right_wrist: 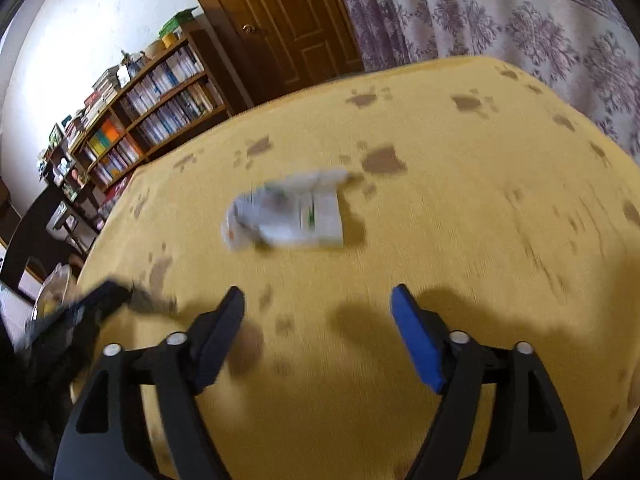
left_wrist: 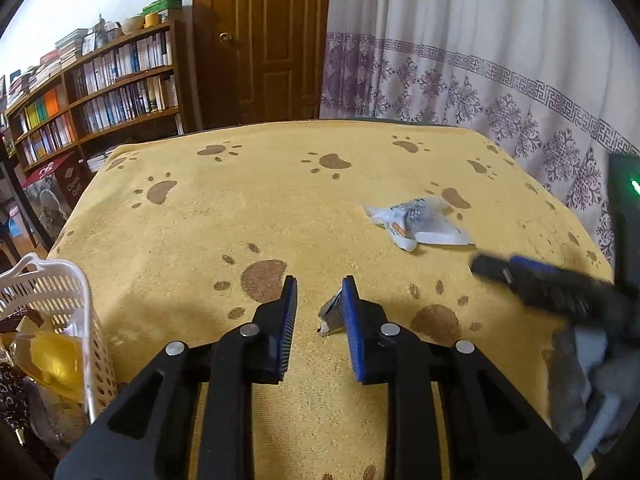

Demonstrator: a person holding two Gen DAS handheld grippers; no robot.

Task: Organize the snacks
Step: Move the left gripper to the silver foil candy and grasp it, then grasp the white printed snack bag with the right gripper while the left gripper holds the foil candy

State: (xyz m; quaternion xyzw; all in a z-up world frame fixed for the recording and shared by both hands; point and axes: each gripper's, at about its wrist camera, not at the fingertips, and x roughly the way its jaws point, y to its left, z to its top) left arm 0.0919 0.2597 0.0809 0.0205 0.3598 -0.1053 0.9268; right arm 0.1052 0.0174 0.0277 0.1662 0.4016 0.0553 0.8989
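Straight ahead of the right gripper, a white snack packet lies flat on the yellow cloth, a little left of the midline between the spread fingers, with bare cloth between them and the packet. The right gripper's jaws stand wide apart and hold nothing. The packet's long axis runs roughly across the gripper's line of approach, crumpled end to the left and flatter end to the right, though this view is blurred and its print cannot be read. Seen from the left wrist, the same snack packet sits ahead and off to the right, farther from the left gripper than from the right one, so the right arm looks the better placed to take it. The left gripper's jaws are also parted, with nothing clamped; a small grey wrapped snack lies on the cloth just past its blue right finger, partly hidden by it. A white perforated basket already holding snacks stands at the left edge of the table. The yellow cloth, soft and printed with brown paw marks, covers the whole table. Beyond are a wooden bookshelf, a brown door, and a white curtain with a purple pattern.
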